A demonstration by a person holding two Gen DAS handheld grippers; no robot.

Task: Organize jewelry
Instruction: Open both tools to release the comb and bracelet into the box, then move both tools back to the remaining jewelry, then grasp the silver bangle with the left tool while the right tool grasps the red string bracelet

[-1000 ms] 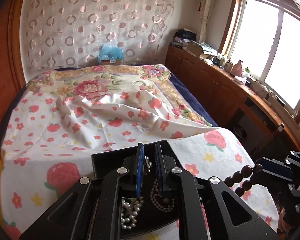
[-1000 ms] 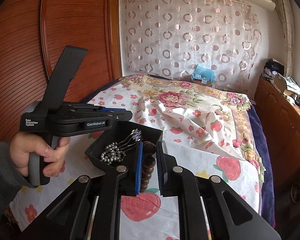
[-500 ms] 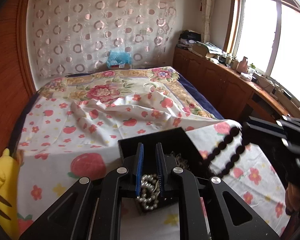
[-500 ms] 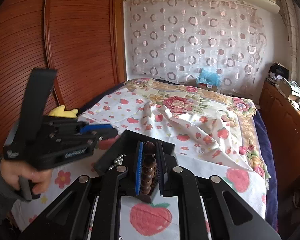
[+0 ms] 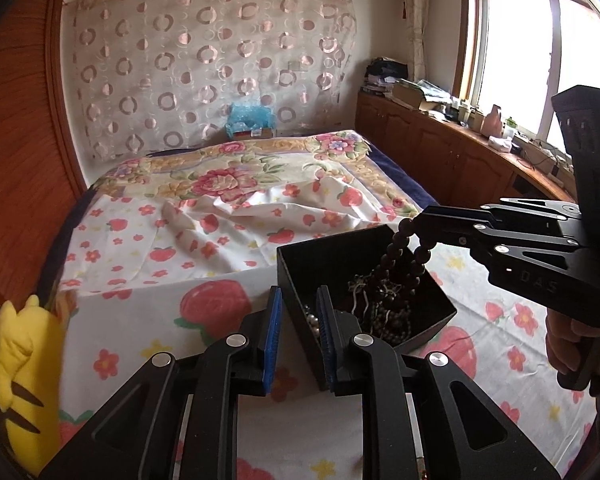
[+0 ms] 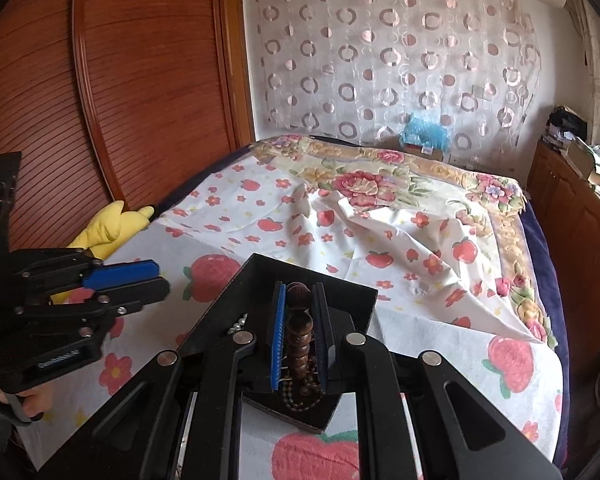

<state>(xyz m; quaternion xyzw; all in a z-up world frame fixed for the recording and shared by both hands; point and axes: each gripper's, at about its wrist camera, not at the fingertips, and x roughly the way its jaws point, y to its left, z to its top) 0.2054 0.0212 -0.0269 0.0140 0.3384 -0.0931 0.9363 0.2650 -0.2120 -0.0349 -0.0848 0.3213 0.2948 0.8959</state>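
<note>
A black open box [image 5: 296, 264] sits on the bed sheet and holds pearl strands and other jewelry [image 5: 374, 308]. My right gripper [image 6: 299, 330] is shut on a dark wooden bead bracelet [image 6: 299, 322] and holds it over the box [image 6: 352, 294]; in the left wrist view the bracelet [image 5: 404, 256] hangs down into the box from the right gripper [image 5: 414, 222]. My left gripper [image 5: 298, 340] is near the box's left corner, its jaws a little apart with the box wall between them. In the right wrist view the left gripper [image 6: 140, 276] is left of the box.
The bed [image 5: 228, 200] has a white strawberry-print sheet and a floral blanket. A yellow plush toy [image 5: 24, 364] lies at the left bed edge by the wooden wardrobe [image 6: 120, 100]. Wooden cabinets [image 5: 440, 152] run under the window on the right.
My right gripper has carried the bead bracelet over the box so it hangs into it. My left gripper has shifted left, and the box now sits to its right.
</note>
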